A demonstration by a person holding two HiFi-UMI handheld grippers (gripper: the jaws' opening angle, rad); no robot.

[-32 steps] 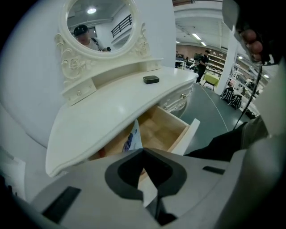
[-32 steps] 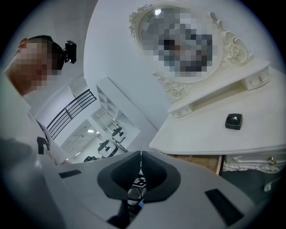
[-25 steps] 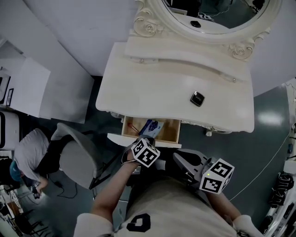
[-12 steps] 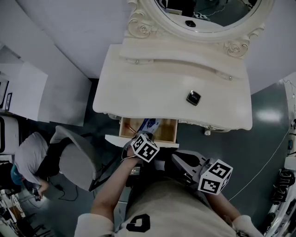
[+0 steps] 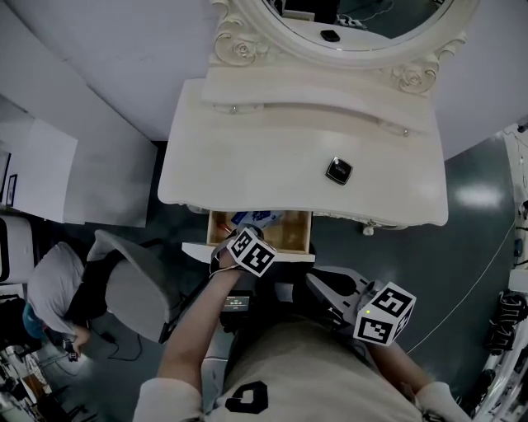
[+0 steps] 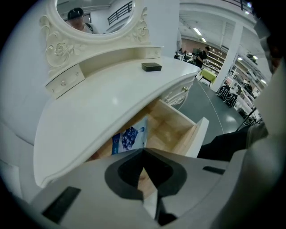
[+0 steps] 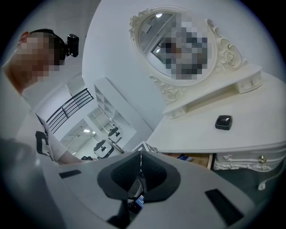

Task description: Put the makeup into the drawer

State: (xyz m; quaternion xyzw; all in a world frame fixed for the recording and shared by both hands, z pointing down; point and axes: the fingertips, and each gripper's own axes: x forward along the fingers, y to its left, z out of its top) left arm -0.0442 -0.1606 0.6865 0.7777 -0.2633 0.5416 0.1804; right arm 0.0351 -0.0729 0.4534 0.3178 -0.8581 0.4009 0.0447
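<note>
A black makeup compact lies on the white dressing table, right of its middle; it is also visible in the left gripper view and the right gripper view. Below the tabletop a wooden drawer stands pulled out, with a blue packet lying inside. My left gripper points steeply down over the drawer's front edge, jaws shut with nothing between them. My right gripper hangs back near my body, well short of the table, also shut and holding nothing.
An ornate oval mirror rises behind the tabletop above a low shelf with small drawers. A grey chair stands to the left of me, and a person is beyond it. A cable runs over the dark floor on the right.
My left gripper has moved forward and a little down, from in front of the drawer to above its front edge. The right gripper has stayed where it was.
</note>
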